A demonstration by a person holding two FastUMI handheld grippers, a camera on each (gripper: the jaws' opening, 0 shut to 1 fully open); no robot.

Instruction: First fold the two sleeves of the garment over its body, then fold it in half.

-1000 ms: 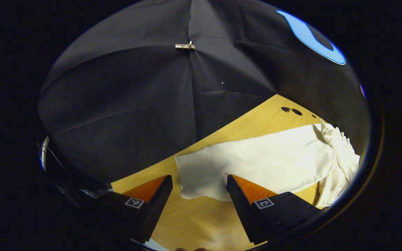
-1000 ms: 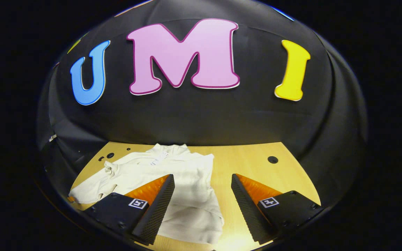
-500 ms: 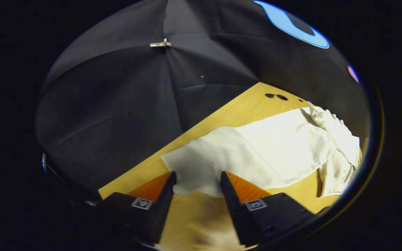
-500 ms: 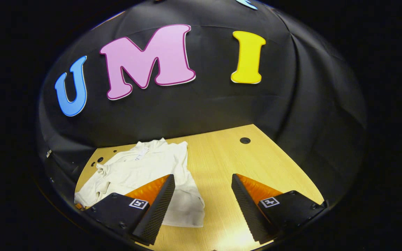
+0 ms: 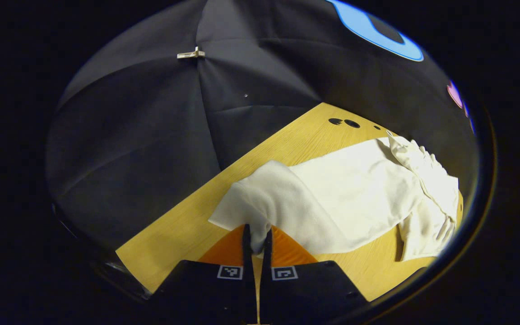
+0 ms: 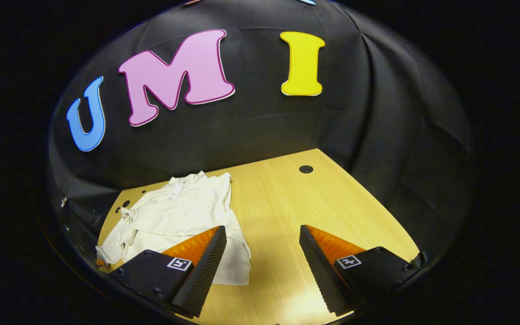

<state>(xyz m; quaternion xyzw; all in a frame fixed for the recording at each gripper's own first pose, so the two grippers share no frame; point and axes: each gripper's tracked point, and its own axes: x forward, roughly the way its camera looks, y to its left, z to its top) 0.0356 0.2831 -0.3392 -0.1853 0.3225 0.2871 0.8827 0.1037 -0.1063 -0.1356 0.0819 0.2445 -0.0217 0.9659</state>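
A cream white garment [image 5: 359,185] lies on the wooden table [image 5: 188,225], stretching away to the right in the left gripper view. My left gripper [image 5: 256,237] is shut on its near hem corner, and the cloth bunches up between the two fingers and lifts slightly. In the right gripper view the same garment [image 6: 174,216] lies at the left of the table, its sleeves folded in over the body. My right gripper [image 6: 262,253] hangs open above bare wood, just right of the garment's near edge. Its left finger [image 6: 206,257] overlaps the cloth in the image.
Round holes [image 5: 343,122] mark the table near its far corner, and another hole [image 6: 306,169] sits at the back right. The black cloth wall [image 5: 151,135] closes in the table on the far sides. Bare wood [image 6: 332,207] lies to the right of the garment.
My left gripper moved onto the hem corner and shut on it, raising the cloth there. My right gripper drifted to the right, away from the garment, and stayed open.
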